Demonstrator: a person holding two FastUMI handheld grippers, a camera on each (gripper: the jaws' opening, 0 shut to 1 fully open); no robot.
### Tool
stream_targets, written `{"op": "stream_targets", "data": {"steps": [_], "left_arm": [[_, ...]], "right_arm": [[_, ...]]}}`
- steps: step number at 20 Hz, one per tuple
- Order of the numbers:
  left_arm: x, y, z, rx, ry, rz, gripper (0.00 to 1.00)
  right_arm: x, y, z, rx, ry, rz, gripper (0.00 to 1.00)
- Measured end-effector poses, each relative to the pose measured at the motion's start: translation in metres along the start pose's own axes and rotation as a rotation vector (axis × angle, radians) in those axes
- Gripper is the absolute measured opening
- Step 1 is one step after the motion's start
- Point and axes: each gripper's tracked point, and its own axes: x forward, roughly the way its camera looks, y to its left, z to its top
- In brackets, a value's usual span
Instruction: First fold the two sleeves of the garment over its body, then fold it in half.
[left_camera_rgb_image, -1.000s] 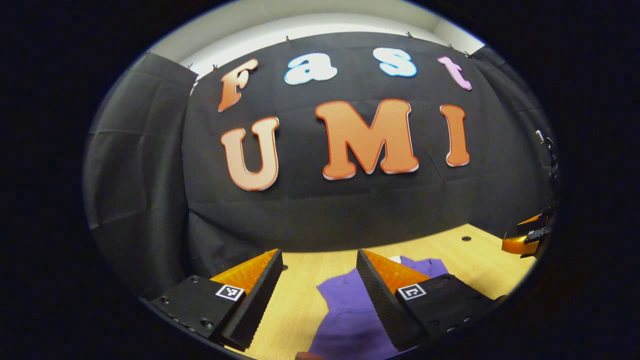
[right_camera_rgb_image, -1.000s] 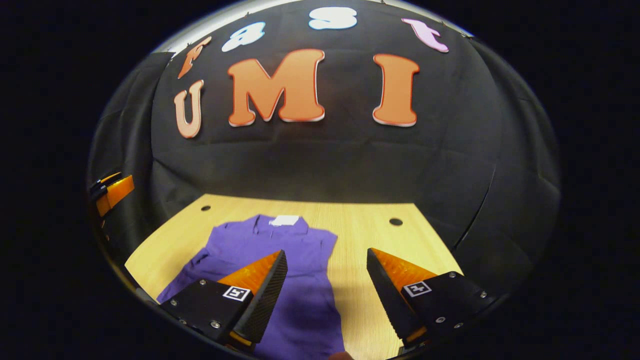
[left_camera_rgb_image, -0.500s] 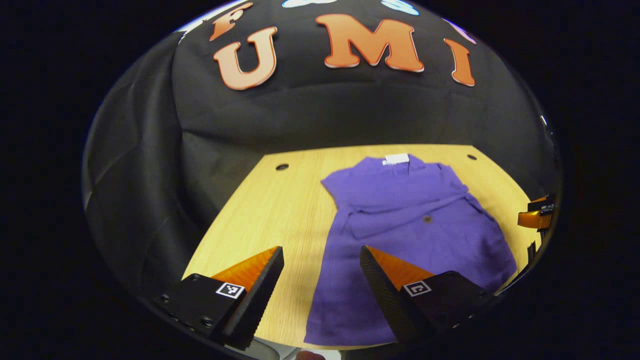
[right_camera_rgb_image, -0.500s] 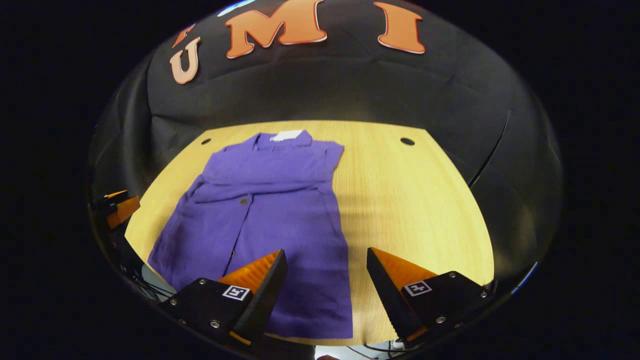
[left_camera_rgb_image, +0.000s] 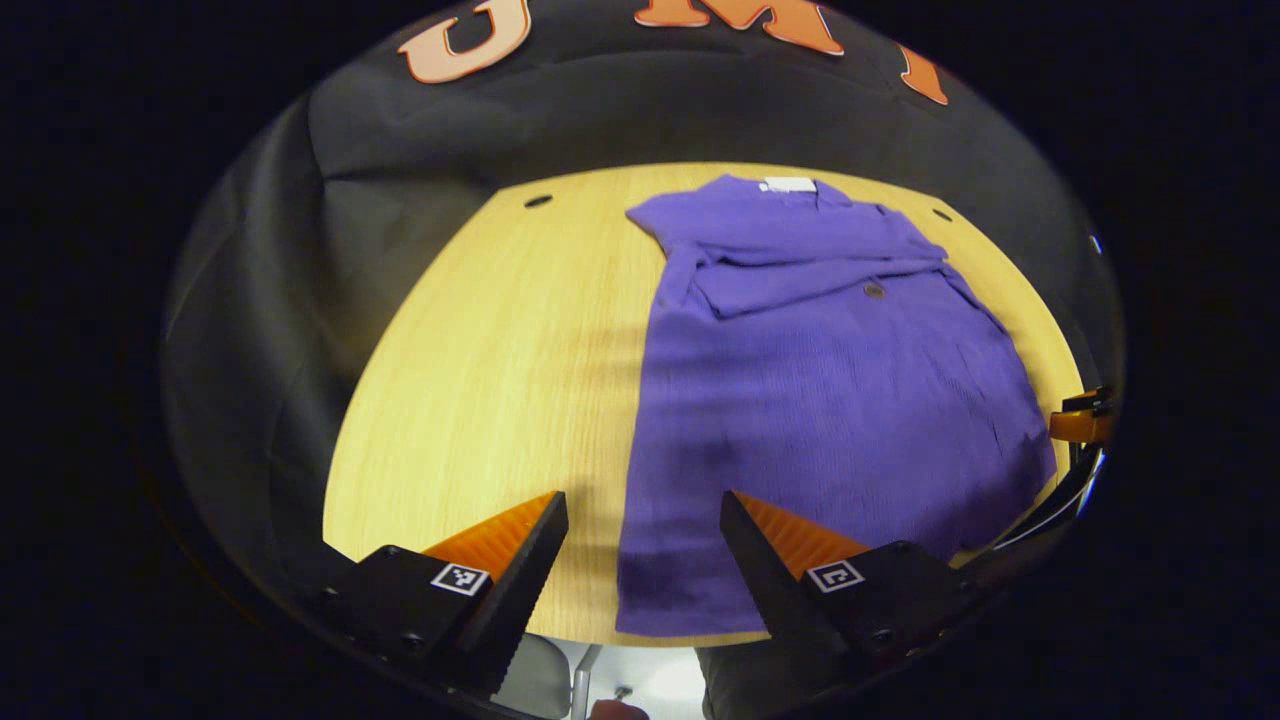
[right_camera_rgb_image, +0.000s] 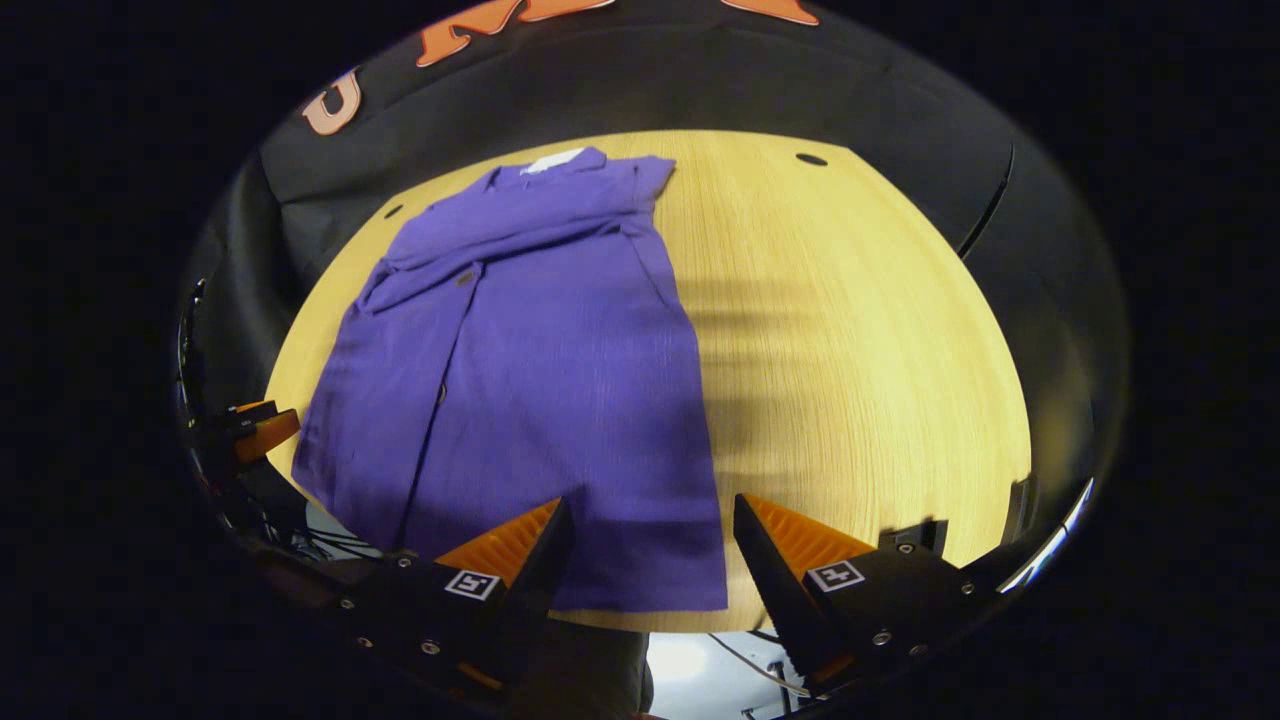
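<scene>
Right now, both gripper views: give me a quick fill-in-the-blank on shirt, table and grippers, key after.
1. The shirt lying on the wooden table is ____ in colour.
2. Both sleeves lie folded over the shirt's ____.
3. The left gripper and the right gripper each have jaws standing ____, holding nothing.
4. The white tag sits at the shirt's ____.

Missing words: purple; body; open; collar

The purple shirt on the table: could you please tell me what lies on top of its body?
Both sleeves lie folded across the purple shirt near its collar. The cloth beneath them is covered.
</scene>
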Motion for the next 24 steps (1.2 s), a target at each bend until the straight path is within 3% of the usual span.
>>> {"op": "stream_targets", "data": {"steps": [4,10,16,17,18,19,20,22,24], "left_arm": [[0.002,-0.002,-0.034,-0.034,0.145,-0.04,1.0],[0.011,-0.001,-0.057,-0.075,0.303,-0.083,1.0],[0.019,-0.012,-0.052,0.014,0.358,-0.121,0.98],[0.021,-0.015,-0.052,0.015,0.386,-0.124,0.83],[0.023,-0.02,-0.051,0.01,0.402,-0.127,0.77],[0.024,-0.025,-0.05,-0.002,0.42,-0.133,0.64],[0.026,-0.031,-0.049,-0.01,0.432,-0.147,0.52],[0.031,-0.036,-0.045,-0.027,0.461,-0.161,0.17],[0.027,-0.034,-0.045,-0.032,0.478,-0.182,0.13]], "right_arm": [[0.007,-0.003,-0.032,0.048,0.112,-0.021,0.95],[0.009,-0.004,-0.045,0.046,0.169,-0.037,0.96],[0.01,-0.001,-0.053,-0.03,0.238,-0.079,0.98],[0.011,0.0,-0.053,-0.021,0.248,-0.071,0.87],[0.01,0.001,-0.053,-0.01,0.257,-0.069,0.81],[0.01,0.001,-0.052,0.004,0.261,-0.065,0.55],[0.009,0.0,-0.053,0.008,0.27,-0.062,0.57],[0.009,-0.001,-0.054,0.022,0.293,-0.051,0.48],[0.008,0.001,-0.052,0.098,0.288,-0.032,0.39]]}}
